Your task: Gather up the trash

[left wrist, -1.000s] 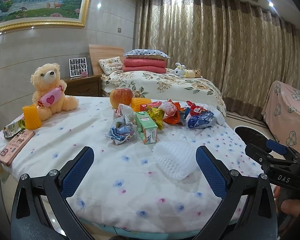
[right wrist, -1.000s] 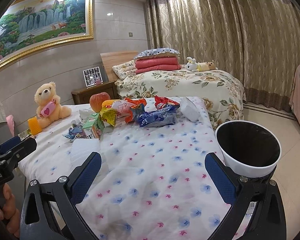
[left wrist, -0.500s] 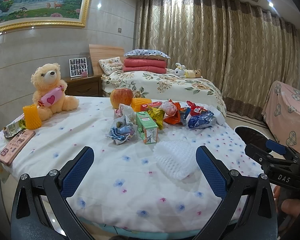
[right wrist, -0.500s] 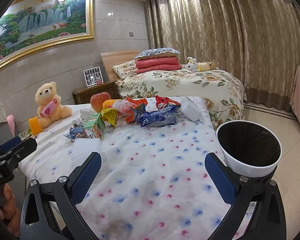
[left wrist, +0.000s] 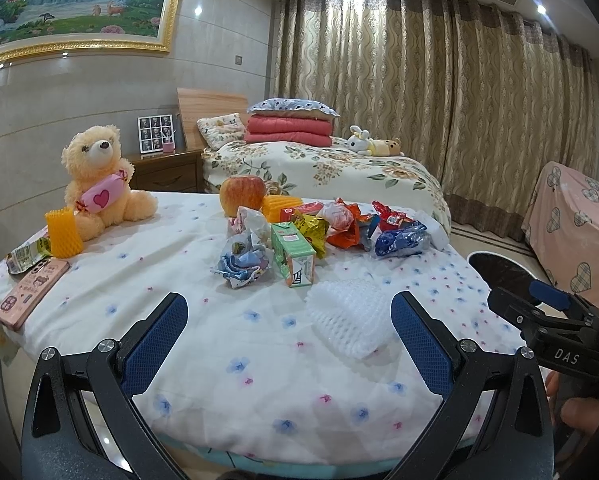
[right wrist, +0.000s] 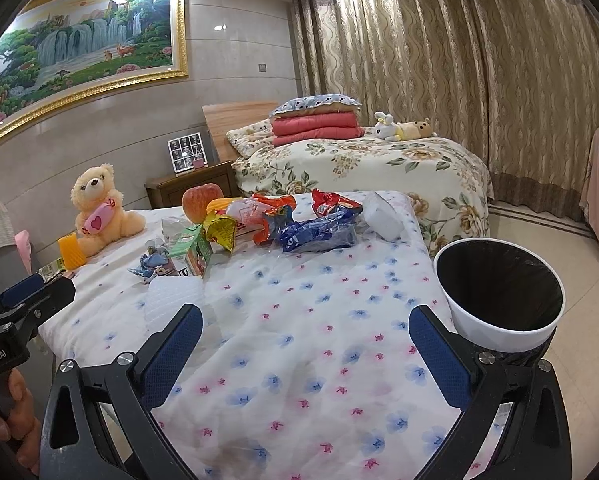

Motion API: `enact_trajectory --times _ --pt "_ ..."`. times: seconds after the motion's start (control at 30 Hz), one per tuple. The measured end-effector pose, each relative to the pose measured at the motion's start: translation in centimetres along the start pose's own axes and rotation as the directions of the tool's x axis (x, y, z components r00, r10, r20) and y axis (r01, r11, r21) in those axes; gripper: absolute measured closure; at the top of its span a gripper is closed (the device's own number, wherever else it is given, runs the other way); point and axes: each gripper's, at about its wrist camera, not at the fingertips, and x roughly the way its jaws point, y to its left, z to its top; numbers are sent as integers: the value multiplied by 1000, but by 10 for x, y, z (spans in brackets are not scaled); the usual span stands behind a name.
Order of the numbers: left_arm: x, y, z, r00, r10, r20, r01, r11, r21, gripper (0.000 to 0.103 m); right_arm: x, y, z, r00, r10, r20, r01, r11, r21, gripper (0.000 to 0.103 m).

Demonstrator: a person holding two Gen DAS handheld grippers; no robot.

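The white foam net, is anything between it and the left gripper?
No. Only bare flowered sheet lies between the open left gripper and the white foam net. The green carton and wrappers sit behind the net.

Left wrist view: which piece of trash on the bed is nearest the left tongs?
The white foam net, lying alone just ahead of the open left tongs. The green carton, crumpled blue wrapper and other wrappers lie farther back.
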Motion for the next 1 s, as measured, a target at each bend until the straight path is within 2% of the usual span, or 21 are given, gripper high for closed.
enact_trajectory --times 0.37,0.53,0.67,0.83,1.0 --pt "0 2 0 1000 -2 -5 2 1000 -2 0 0 -1 1 1000 12 -6 -12 1000 6 0" --pt "3 11 -1 1000 -1 -19 0 1000 -19 0 2 1 3 999 49 -19 -48 999 21 0" --pt "12 25 -1 999 26 -45 -28 999 -37 0 7 9 2 996 77 -43 -76 997 11 0" --pt "28 47 -6 994 68 -90 -74 995 -67 0 19 24 2 984 151 -97 -152 988 -3 0" --pt "46 61 -7 986 102 -135 -112 992 -62 0 42 46 -1 961 205 -183 -214 976 -33 0"
